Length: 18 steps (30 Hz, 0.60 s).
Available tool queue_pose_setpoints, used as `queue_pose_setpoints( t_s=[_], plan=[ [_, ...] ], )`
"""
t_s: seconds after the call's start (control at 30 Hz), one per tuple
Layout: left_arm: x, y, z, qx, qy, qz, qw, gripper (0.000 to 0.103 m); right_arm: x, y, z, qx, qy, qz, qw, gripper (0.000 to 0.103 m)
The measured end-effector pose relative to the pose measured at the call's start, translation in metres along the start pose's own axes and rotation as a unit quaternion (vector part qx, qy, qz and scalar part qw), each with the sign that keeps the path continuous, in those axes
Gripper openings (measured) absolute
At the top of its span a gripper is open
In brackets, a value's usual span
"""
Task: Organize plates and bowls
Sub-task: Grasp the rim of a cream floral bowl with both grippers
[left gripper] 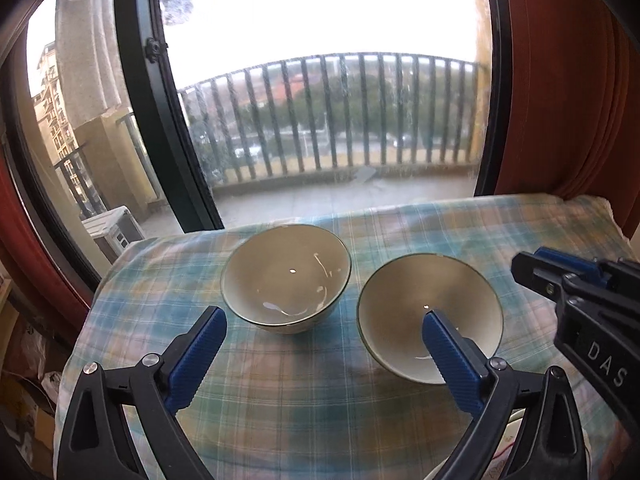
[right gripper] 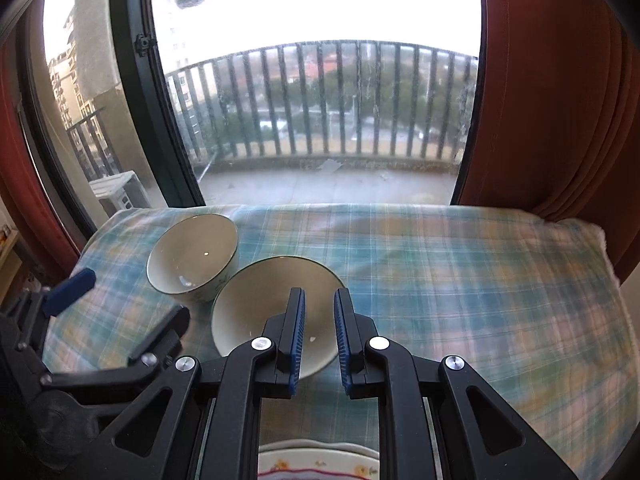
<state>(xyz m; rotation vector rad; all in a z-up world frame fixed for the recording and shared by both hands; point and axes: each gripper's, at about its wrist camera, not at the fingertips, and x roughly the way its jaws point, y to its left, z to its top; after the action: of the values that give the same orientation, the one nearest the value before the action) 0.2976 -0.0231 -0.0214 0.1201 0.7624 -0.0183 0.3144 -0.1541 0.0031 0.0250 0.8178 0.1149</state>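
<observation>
My left tool (left gripper: 324, 328) gapes wide, empty; my right tool (right gripper: 320, 300), narrowly parted, straddles the near bowl's (right gripper: 256, 304) rim. Next: pinch, then nest it into the far bowl (right gripper: 192, 256).

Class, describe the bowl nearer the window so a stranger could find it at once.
Start at the plaid cloth spread before the balcony window. Two pale bowls with dark rims sit on it; take the far bowl, closer to the glass. Unlike the near bowl, it shows white streaks inside.
</observation>
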Motion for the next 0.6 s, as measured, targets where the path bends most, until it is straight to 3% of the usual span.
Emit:
queue_pose_setpoints(
  t_s=[0.03,0.07,0.1,0.3,0.43,0.5,0.6],
  plan=[
    [0.005,-0.002,0.0,0.002,0.004,-0.003,1.0,0.099,0.005,-0.001,0.002,0.002,0.002,0.0,1.0,0.037],
    [0.008,-0.005,0.001,0.002,0.008,-0.005,0.9999,0.099,0.01,-0.003,0.003,0.004,0.001,0.001,1.0,0.059],
    [0.013,-0.008,0.002,0.002,0.011,-0.012,0.9999,0.099,0.014,-0.003,0.004,0.004,-0.001,0.002,1.0,0.068],
    [0.035,-0.018,0.01,0.005,0.018,-0.012,0.9998,0.099,0.047,-0.009,0.007,0.01,0.029,-0.002,1.0,0.068],
    [0.05,-0.017,0.013,0.002,0.045,-0.018,0.9988,0.097,0.063,-0.017,0.006,0.017,0.038,-0.007,0.999,0.068],
    [0.057,-0.018,0.013,0.003,0.058,-0.016,0.9982,0.094,0.069,-0.019,0.006,0.02,0.045,-0.006,0.999,0.068],
    [0.062,-0.021,0.012,0.01,0.076,-0.038,0.9964,0.081,0.076,-0.02,0.005,0.02,0.054,-0.003,0.998,0.065]
  ],
)
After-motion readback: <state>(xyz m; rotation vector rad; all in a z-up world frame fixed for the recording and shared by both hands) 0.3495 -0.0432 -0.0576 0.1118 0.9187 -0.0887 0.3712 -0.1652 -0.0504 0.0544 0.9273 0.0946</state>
